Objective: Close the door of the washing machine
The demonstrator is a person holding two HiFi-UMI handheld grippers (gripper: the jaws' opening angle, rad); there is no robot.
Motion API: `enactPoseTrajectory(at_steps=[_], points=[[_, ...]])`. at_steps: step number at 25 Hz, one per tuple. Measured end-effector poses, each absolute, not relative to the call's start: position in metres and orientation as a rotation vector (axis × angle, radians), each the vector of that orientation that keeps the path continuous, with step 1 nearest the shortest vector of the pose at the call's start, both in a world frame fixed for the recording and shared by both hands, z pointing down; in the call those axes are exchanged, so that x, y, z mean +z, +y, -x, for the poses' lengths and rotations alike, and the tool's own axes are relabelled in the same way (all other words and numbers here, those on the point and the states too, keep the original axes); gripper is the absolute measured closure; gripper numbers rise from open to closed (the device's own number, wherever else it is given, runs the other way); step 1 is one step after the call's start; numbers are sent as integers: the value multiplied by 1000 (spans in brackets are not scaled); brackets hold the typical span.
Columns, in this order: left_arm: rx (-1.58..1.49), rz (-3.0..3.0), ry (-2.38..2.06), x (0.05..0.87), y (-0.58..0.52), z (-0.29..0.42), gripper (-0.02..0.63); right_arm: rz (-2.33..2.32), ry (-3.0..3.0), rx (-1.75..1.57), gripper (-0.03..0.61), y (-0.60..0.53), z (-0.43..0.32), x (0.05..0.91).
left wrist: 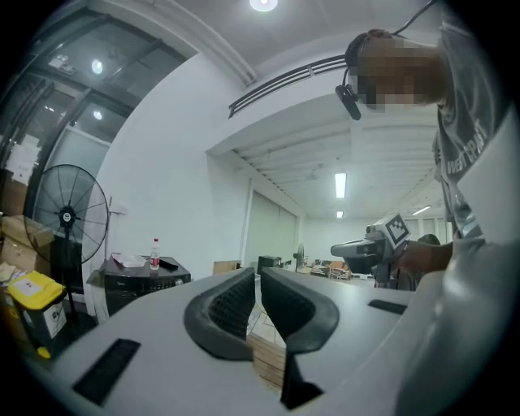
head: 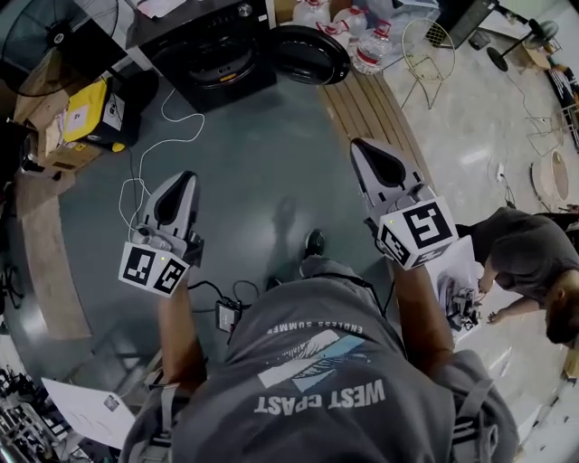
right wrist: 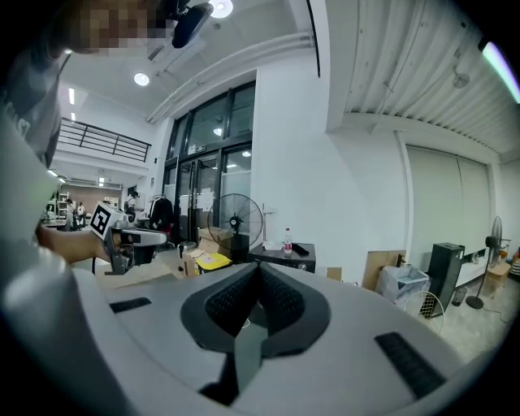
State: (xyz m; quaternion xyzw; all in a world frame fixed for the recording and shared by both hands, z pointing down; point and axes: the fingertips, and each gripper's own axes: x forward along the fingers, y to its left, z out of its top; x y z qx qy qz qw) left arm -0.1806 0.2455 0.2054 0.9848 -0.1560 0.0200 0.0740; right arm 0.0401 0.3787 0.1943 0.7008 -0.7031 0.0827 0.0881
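Note:
The black washing machine stands at the far side of the dark floor, and its round door hangs open to its right. My left gripper and right gripper are held side by side in the air, well short of the machine, both pointing toward it. Both are shut with nothing between their fingers. In the left gripper view the left gripper points just right of the machine. The right gripper lines up with the machine, which has a bottle on top.
A standing fan and a yellow box are left of the machine. A wooden plank bench, water bottles and a wire stand lie to its right. A person crouches at the right. Cables trail over the floor.

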Motion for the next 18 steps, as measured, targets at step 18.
enactPoseTrajectory(at_steps=[18], points=[[161, -2968, -627, 239, 183, 87, 577, -2028, -2204, 291, 552, 330, -144, 209]])
